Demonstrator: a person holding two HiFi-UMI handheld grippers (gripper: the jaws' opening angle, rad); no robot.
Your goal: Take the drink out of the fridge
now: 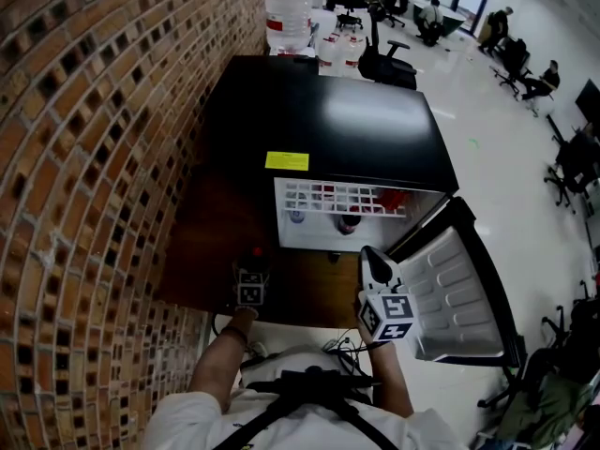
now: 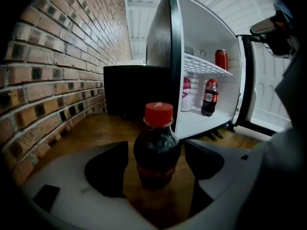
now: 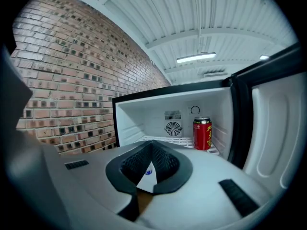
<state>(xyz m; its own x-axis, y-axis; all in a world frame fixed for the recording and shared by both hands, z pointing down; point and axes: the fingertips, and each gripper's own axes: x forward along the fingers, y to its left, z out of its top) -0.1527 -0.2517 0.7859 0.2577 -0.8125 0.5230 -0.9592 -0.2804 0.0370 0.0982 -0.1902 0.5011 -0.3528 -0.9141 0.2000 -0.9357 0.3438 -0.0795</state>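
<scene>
Brick wall (image 1: 84,157): rough, matt brick, pale mortar
Fridge top (image 1: 328,120): smooth, glossy black, catches glare
Fridge liner (image 3: 144,111): smooth white plastic
Wooden surface (image 2: 91,128): brown wood, slight sheen
Bottle (image 2: 157,152): glossy clear plastic, red plastic cap
Can (image 3: 202,134): shiny red metal
Right gripper (image 3: 151,145) pads (image 3: 134,164): matt black, ridged

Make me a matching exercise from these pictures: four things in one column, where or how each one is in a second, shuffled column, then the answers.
Things:
1. near bottle
2. can
3. yellow sticker
4. door

Places or states:
A. on the wire shelf
B. swung open
C. upright on the wood, outside the fridge
D. stuck on the fridge's top

Pairs: 1-C, 2-A, 3-D, 4-B.
</scene>
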